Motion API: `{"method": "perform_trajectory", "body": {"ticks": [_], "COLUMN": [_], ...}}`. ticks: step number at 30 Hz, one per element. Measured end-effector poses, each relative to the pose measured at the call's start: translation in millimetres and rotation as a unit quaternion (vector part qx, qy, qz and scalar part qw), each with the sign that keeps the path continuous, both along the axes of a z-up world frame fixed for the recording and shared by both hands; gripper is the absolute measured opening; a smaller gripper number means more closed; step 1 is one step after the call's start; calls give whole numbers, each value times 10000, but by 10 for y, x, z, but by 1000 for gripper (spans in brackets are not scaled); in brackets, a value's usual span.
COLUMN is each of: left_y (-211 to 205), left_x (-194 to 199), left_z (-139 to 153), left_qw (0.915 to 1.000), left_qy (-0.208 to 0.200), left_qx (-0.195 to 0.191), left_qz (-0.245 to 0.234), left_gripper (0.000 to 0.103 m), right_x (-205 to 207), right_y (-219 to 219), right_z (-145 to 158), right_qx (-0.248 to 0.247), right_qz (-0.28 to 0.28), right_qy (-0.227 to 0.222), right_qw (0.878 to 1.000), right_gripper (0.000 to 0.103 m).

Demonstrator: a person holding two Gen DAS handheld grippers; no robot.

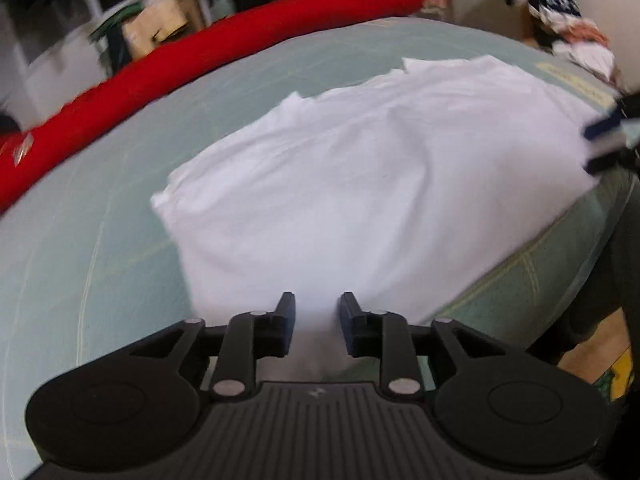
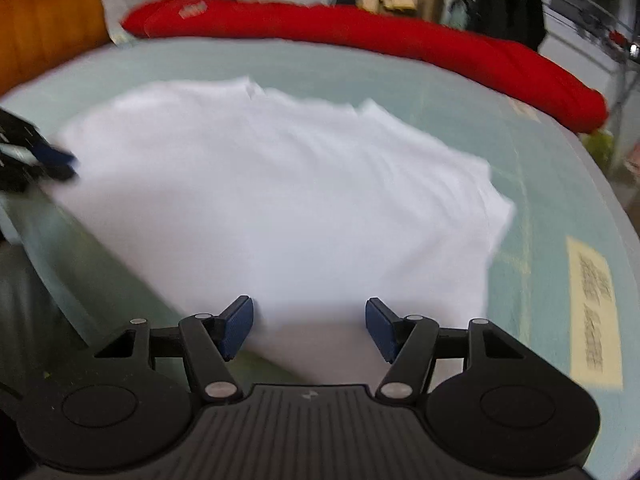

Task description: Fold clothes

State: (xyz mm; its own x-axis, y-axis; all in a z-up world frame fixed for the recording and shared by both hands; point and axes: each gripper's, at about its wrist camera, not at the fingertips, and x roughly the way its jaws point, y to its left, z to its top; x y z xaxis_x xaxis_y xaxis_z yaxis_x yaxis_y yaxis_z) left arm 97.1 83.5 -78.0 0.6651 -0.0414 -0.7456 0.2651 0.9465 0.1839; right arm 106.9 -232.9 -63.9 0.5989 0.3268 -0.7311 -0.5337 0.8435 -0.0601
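We have the white garment (image 1: 360,184) lying on the pale green worktop (image 1: 80,264), folded into a rough rectangle with stacked layers showing along its far edge, so we judge the fold is well along. Our left gripper (image 1: 317,312) sits over the garment's near edge, its 2 fingers (image 1: 286,312) a narrow gap apart with only cloth beneath them, nothing pinched. Our right gripper (image 2: 310,320) is over the opposite near edge, its fingers (image 2: 240,320) spread wide, also gripping nothing. Each gripper appears at the rim of the other's view, so we stand at the 2 ends of the same edge, which suits laying a fold flat and letting go evenly.

The fabric looks thin, soft and matte, with shallow ripples across the top and slightly ragged, uneven corners on the far side; it would slump if lifted by 1 point. The worktop cover is smooth, marked with faint grid lines, and bears a yellowish label (image 2: 594,312) whose print is too blurred to read. Along the far edge lies a long red fabric roll (image 2: 400,36), plump and well apart from the garment.
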Motion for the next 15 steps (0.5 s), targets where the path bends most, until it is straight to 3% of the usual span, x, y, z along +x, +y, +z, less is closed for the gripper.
{"method": "perform_trajectory", "body": {"ticks": [3, 7, 10, 12, 15], "left_y": [146, 288, 347, 409, 523], "left_x": [4, 233, 498, 618, 533], "left_z": [155, 313, 193, 52, -74], "left_qw": [9991, 9886, 9802, 9764, 9807], "left_qy": [-40, -331, -354, -260, -422], "left_qx": [-259, -1396, -1831, -1927, -1546], "left_qz": [332, 454, 665, 938, 1116], "left_gripper": [31, 38, 38, 38, 31], "right_x": [-105, -111, -15, 69, 174], "right_y": [-119, -104, 16, 107, 154], "right_z": [61, 220, 286, 317, 300], "right_qx": [209, 475, 595, 688, 747], "right_qz": [-205, -356, -343, -326, -318], "right_qy": [-100, -376, -547, -624, -698], "right_qw": [9995, 9975, 9961, 9951, 9942], "right_gripper": [73, 80, 80, 80, 84]}}
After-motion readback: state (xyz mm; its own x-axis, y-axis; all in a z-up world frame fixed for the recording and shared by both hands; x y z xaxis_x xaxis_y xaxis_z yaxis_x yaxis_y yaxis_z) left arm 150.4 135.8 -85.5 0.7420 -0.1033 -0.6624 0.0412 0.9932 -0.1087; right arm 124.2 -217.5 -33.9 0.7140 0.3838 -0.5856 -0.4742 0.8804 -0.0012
